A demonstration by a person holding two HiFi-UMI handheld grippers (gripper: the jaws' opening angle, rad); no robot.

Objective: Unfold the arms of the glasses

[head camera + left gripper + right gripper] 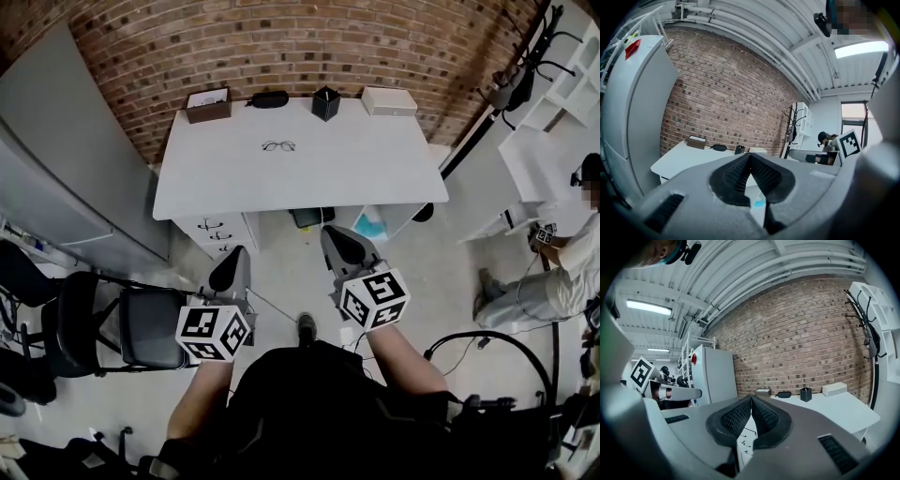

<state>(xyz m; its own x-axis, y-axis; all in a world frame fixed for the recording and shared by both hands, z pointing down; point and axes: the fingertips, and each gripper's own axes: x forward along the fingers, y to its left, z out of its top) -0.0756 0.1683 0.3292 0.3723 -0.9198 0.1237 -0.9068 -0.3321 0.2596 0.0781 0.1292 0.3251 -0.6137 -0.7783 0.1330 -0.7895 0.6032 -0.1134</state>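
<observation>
A pair of dark-framed glasses [278, 145] lies on the white table [375, 173], a little left of its middle, towards the back. Both grippers hang in the air over the floor, well short of the table's front edge. My left gripper [236, 253] is shut with nothing between its jaws, and its tips meet in the left gripper view [749, 154]. My right gripper [330, 232] is likewise shut and empty, its pads pressed together in the right gripper view [752, 398]. The glasses do not show in either gripper view.
Along the table's back edge stand a brown box [208, 105], a black glasses case [269, 98], a black cup [325, 103] and a white box [389, 100]. A black chair [112, 328] stands at my left. A person [562, 267] crouches at the right. A grey cabinet [56, 159] stands on the left.
</observation>
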